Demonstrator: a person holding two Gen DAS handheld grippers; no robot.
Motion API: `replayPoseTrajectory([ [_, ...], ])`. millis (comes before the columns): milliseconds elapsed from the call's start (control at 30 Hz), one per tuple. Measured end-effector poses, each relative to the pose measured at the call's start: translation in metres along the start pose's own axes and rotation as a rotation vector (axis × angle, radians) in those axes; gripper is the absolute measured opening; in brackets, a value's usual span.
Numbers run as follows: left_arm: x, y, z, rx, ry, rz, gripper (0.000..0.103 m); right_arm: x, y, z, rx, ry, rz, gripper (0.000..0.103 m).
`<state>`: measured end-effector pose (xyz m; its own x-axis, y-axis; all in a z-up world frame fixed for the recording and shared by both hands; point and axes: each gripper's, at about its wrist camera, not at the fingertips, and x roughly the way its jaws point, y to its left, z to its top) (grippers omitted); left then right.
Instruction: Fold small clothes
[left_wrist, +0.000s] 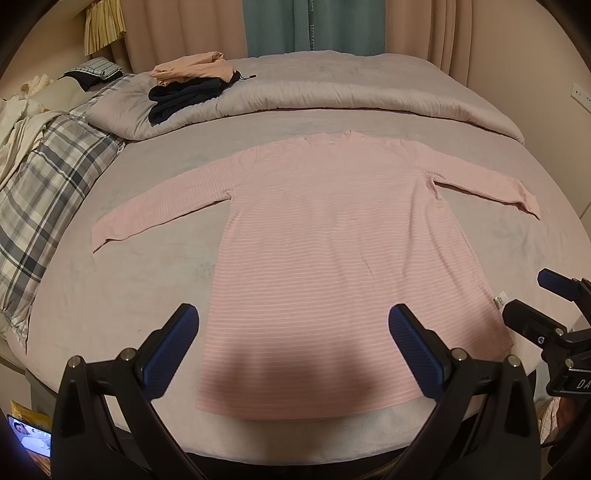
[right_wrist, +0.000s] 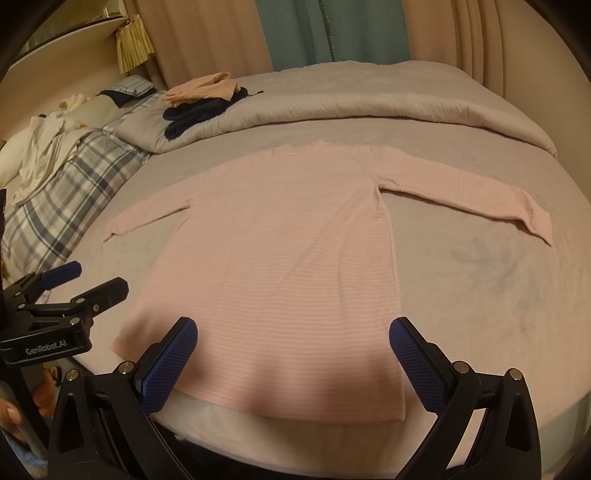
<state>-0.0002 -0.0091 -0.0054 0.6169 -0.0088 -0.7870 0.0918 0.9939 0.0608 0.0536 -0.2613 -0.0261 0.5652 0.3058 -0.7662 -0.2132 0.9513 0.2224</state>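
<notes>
Pink shirt (left_wrist: 325, 266) hem shadowed under both parted grippers

- One pink long-sleeved top with thin white stripes (left_wrist: 325, 266), spread flat, with two sleeves extended sideways.
- One grey bed sheet (left_wrist: 122, 295) beneath the top.
- One grey folded duvet (left_wrist: 332, 92) along the far side of the bed.
- One blue-and-white plaid cover (left_wrist: 40, 184) at the left.
- One peach garment (left_wrist: 192, 70), lying on one dark navy garment (left_wrist: 184, 98); two items in that pile.
- Two handheld grippers: the left gripper (left_wrist: 293, 325) and the right gripper (right_wrist: 293, 336); each has two blue textured pads (left_wrist: 168, 354), spread apart.
- One teal curtain panel (left_wrist: 280, 26).
- One white wall socket (left_wrist: 580, 96).
</notes>
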Motion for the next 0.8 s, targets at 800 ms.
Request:
replayPoseTrajectory([
  [800,0.0041,-0.0034,-0.0015,0.003,0.009,-0.004,0.103,0.0039,0.0025,-0.0033,-0.004,0.007,-0.003,0.103],
])
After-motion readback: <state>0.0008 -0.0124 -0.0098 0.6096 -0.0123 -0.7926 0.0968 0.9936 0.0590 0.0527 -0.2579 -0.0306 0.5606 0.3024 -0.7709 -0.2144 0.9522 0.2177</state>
